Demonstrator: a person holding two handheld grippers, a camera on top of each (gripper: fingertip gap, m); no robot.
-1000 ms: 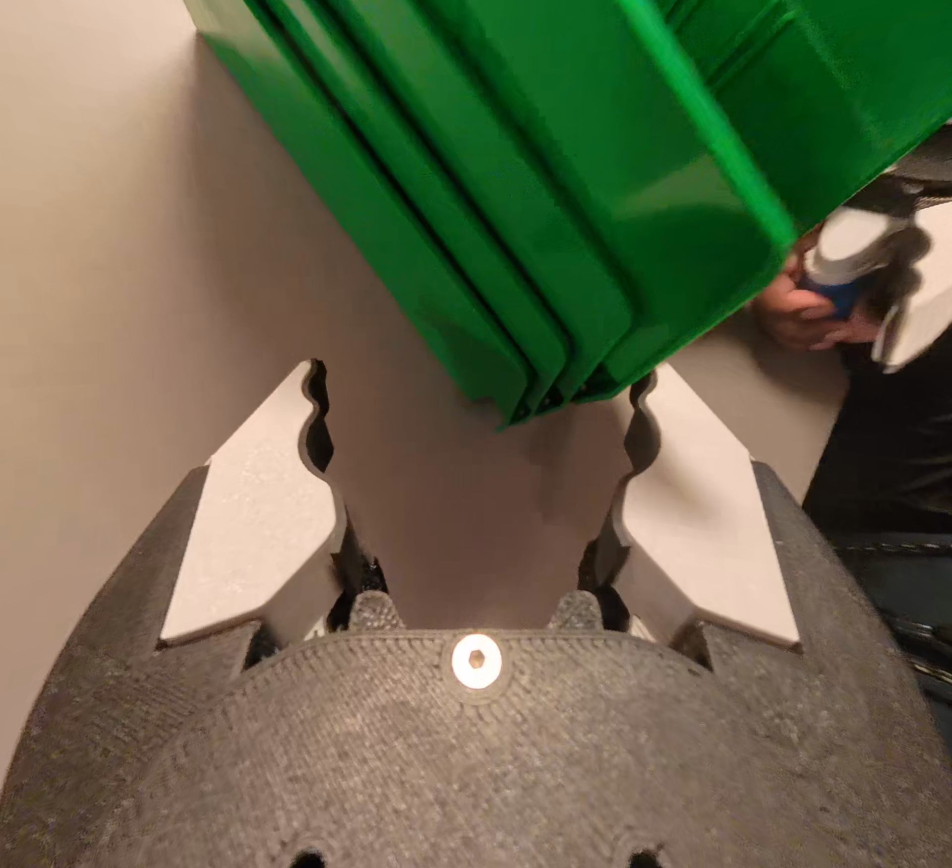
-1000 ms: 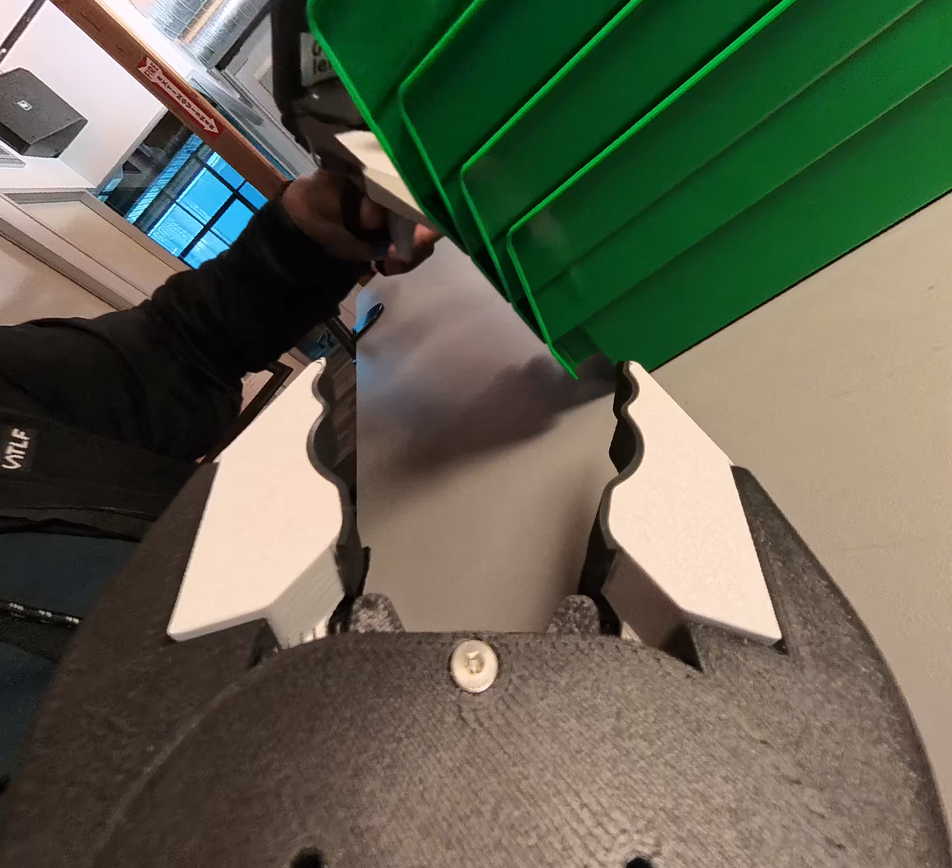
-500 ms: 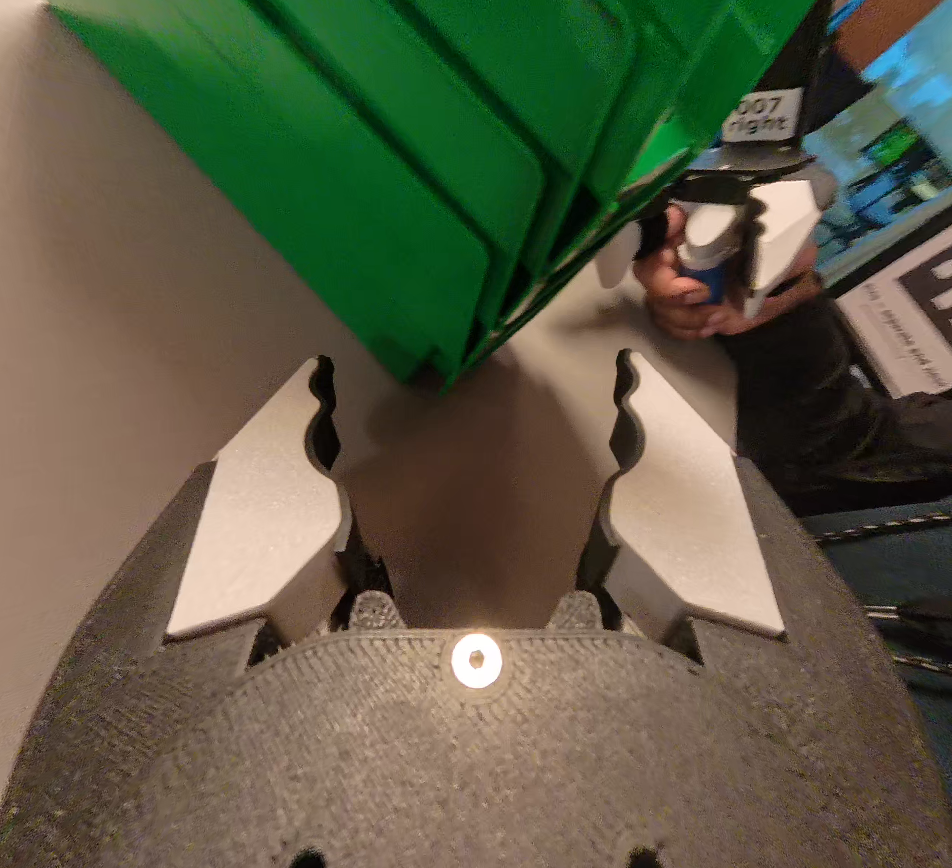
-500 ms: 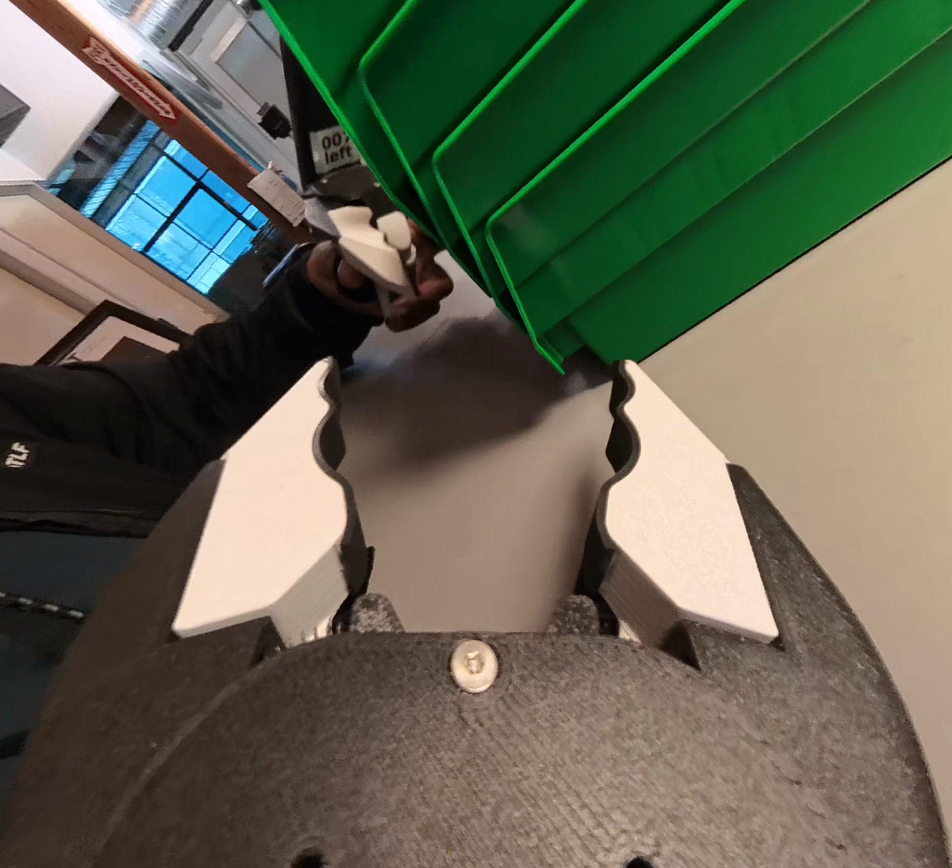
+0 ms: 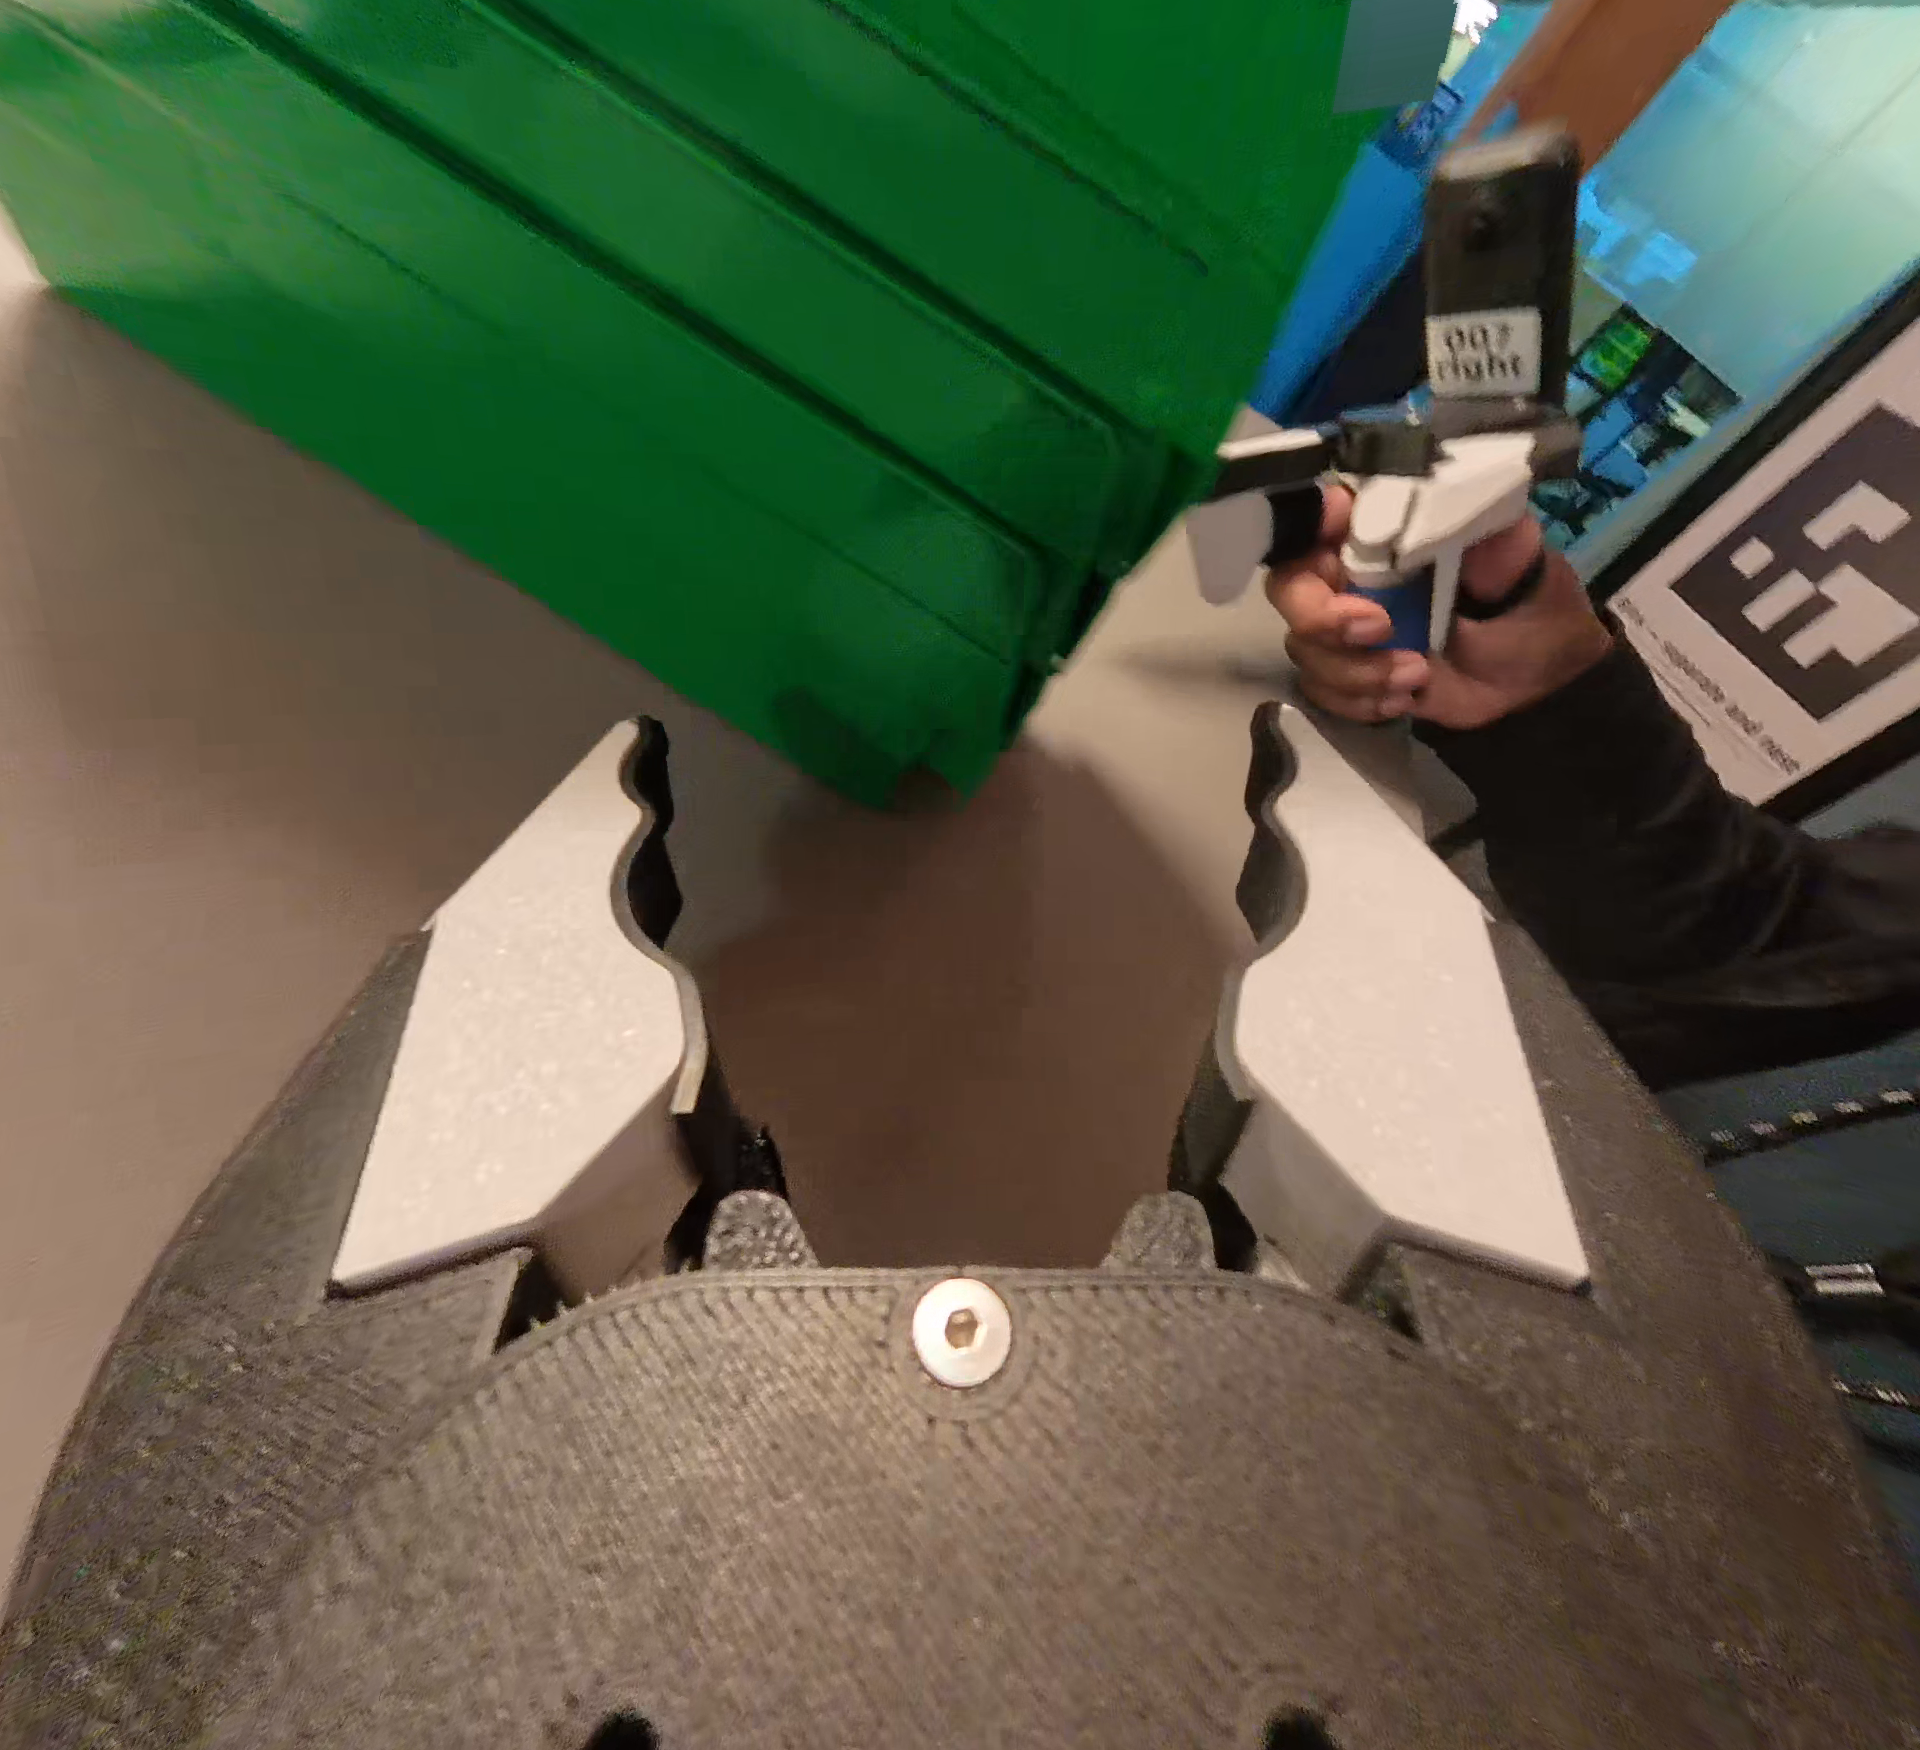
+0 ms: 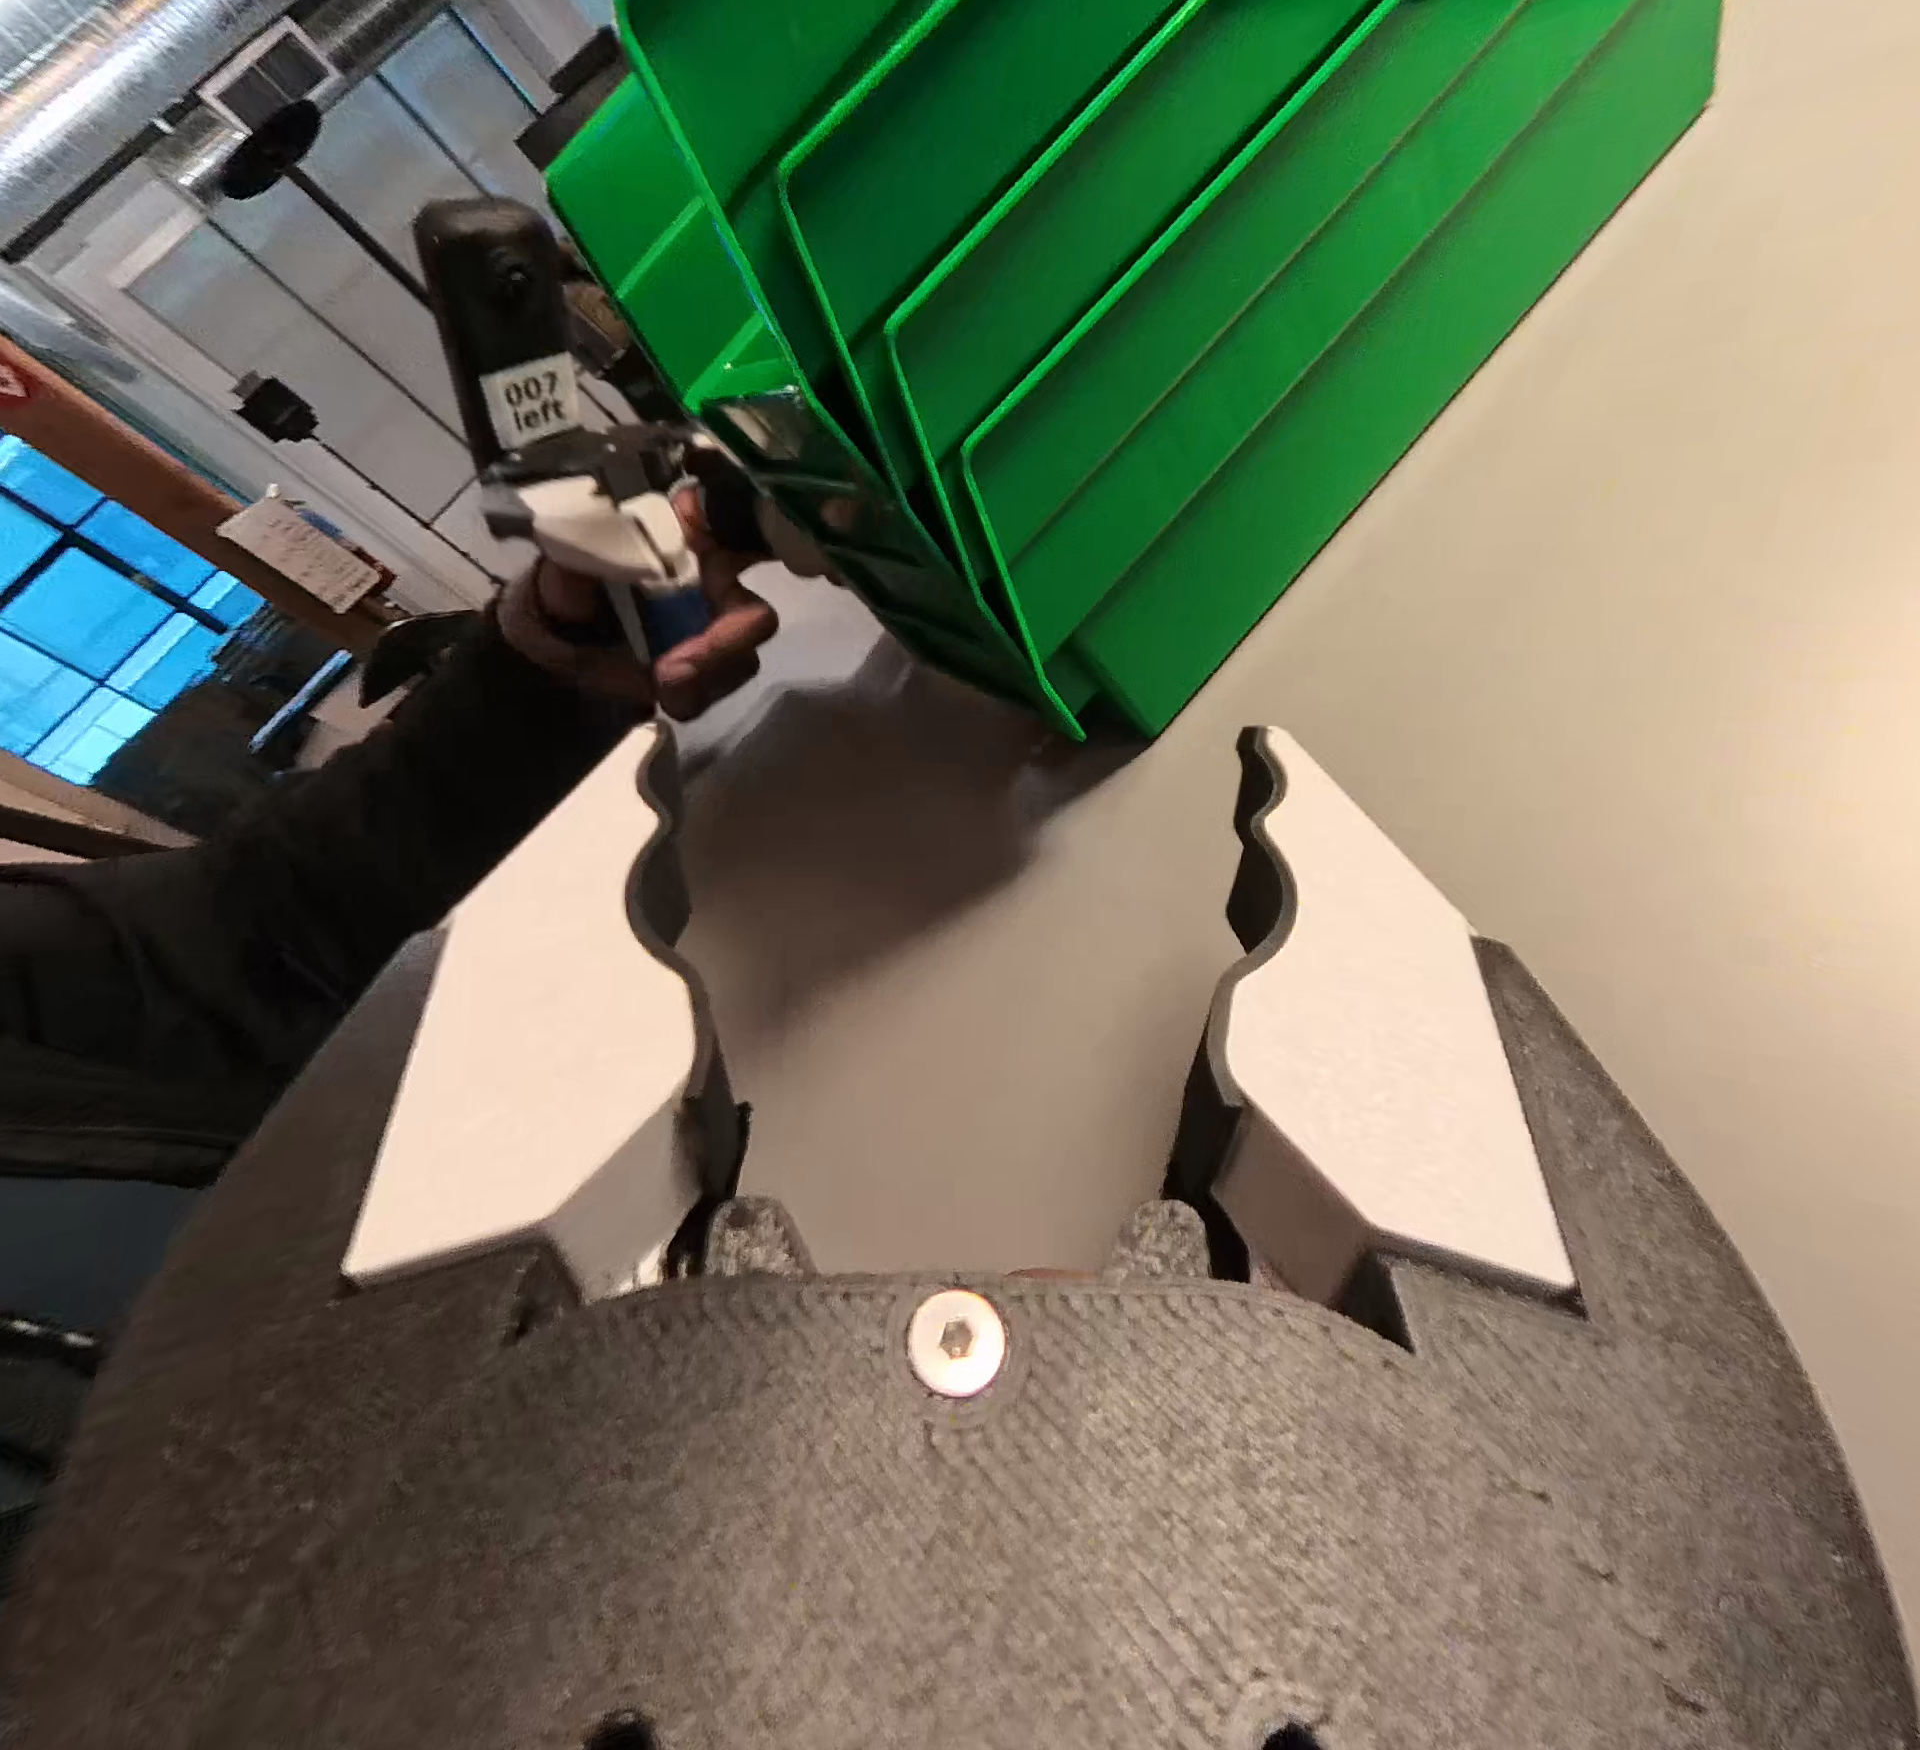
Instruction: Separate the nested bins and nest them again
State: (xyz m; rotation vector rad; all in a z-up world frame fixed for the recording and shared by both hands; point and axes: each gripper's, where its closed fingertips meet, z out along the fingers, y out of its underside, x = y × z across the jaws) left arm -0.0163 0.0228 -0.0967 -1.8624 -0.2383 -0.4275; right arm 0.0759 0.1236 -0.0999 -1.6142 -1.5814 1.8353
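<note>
Bins: green, nested, standing on worktop just ahead of my left gripper and right gripper, both spread, empty. Risk: snug nesting lifts several together.

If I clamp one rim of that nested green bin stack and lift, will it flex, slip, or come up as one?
The green bin stack looks like rigid moulded plastic, so probably little flex. Its glossy walls may slip in the pads. The tight nesting could make several bins lift together.
</note>
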